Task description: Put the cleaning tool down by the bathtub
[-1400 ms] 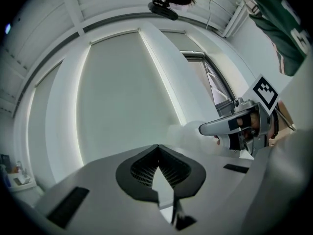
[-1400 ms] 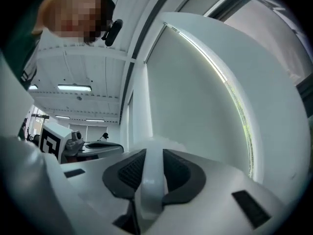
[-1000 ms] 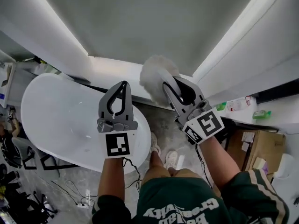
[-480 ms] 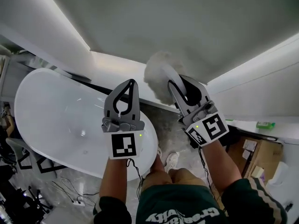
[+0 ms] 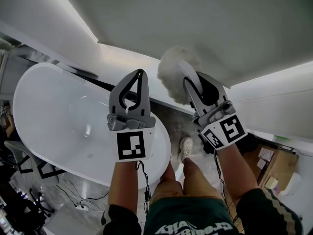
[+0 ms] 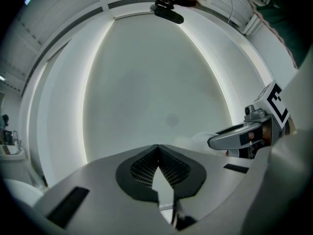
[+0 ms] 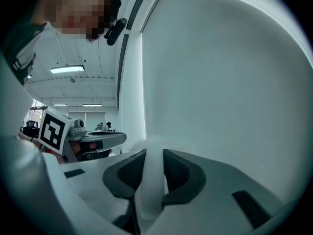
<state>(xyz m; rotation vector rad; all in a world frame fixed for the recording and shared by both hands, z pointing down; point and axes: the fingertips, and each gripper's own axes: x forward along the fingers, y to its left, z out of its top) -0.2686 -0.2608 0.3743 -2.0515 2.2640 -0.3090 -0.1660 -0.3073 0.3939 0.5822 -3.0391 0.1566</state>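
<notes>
The right gripper (image 5: 193, 80) is seen with its jaws clamped on the white handle of the cleaning tool (image 5: 172, 68). The tool's fluffy white head is held in the air at 12 o'clock, off the tub's end. The left gripper (image 5: 140, 74) is held with its jaws together. The white bathtub (image 5: 46, 99) lies at 9 o'clock, with a drain fitting (image 5: 87, 129) in its basin. A cardboard box (image 5: 275, 164) is seen at 4 o'clock; its contents cannot be made out.

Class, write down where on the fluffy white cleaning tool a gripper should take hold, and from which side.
Grip the slim white handle, coming from the end opposite the fluffy head. The handle is narrow enough to fit between jaws; the head looks soft and wide. The right gripper holds it this way.
</notes>
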